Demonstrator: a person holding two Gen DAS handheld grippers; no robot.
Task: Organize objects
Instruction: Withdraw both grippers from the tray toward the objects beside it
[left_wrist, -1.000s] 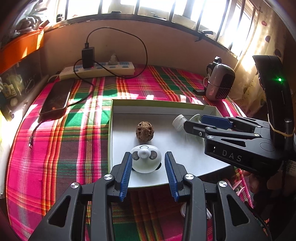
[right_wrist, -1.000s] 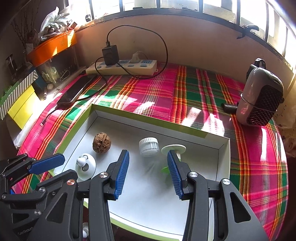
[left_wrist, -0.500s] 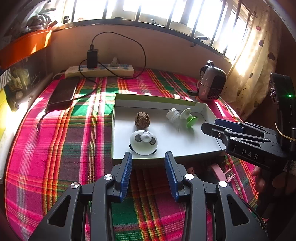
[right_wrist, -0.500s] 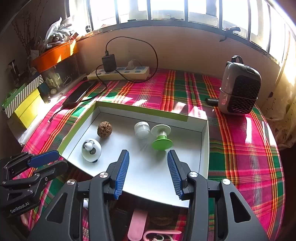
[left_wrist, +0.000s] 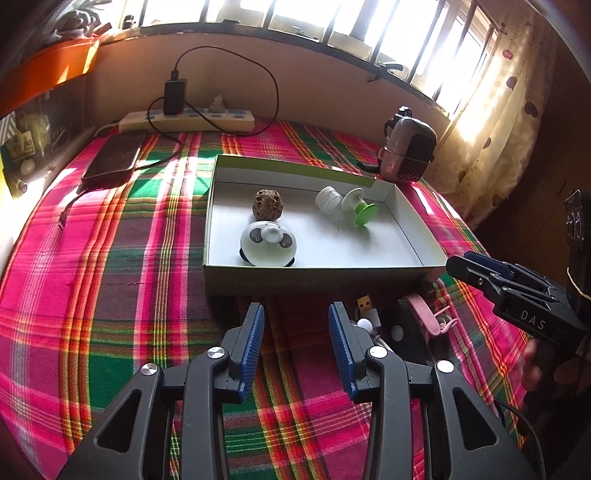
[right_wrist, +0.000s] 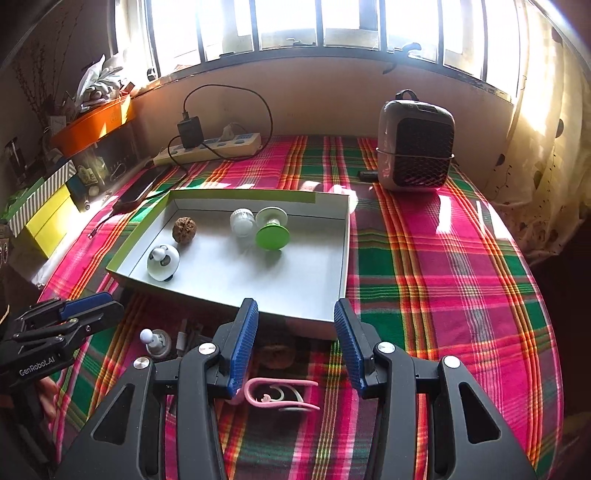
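I am looking at the shallow white box sitting on the plaid cloth of the counter. Inside it are lying a panda-faced white toy at the 8 o'clock corner, a walnut just behind that, and toward 12 o'clock a small white cap touching a green suction cup.

My right hand-held gripper is hanging with its blue pads partly apart and gripping nothing, just short of the box's near wall. Only this view is showing me the loose bits under it: a pink clip at 6 o'clock, a second walnut in shadow between the pads, and a little white knobbed piece at 9 o'clock.

My left hand-held gripper is likewise standing half open and empty, short of the box. From here the near wall is hiding part of the panda toy, and I am seeing a USB plug and a dark flat thing that I cannot identify at 3 o'clock.

Further out, a power strip with a charger is lying at 11 o'clock, a phone at 10 o'clock, and a small heater at 1 o'clock.
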